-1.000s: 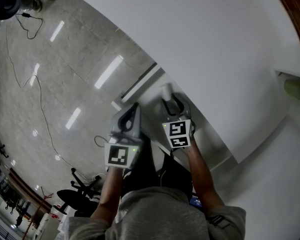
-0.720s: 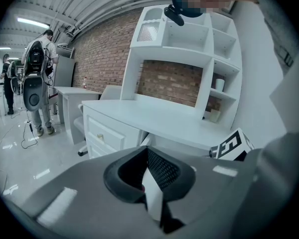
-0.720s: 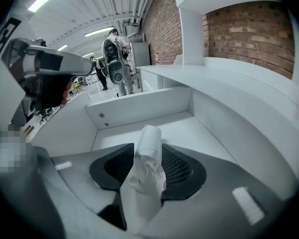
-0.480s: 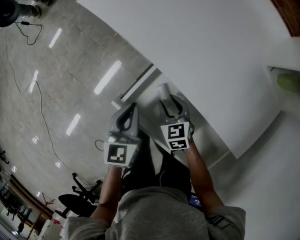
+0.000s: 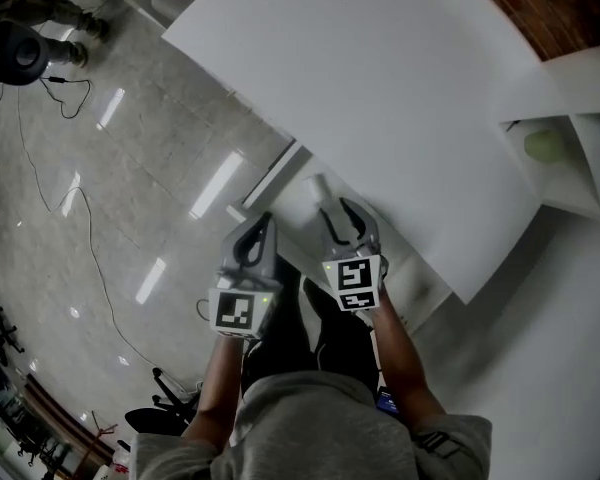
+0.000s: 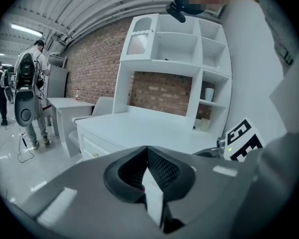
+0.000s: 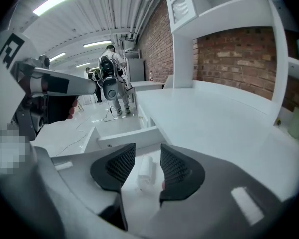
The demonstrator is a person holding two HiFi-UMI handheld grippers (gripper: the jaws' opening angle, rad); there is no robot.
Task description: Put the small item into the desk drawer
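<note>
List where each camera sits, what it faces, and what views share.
Head view: on the head, looking down at desk, open drawer, both grippers, forearms.
Left gripper view: on left gripper, faces desk and shelves; shut jaws, clothing.
Right gripper view: on right gripper, faces drawer; jaws, just closed slightly, apart over roll.
Shared: drawer and roll, head and right views.

The head view looks steeply down from above and behind the left gripper [image 5: 264, 222] and right gripper [image 5: 340, 209]. Each gripper view sits close behind its jaws: left faces across the desk [image 6: 154, 128], right tilts into the drawer [image 7: 124, 136] ahead. All three share that desk.
</note>
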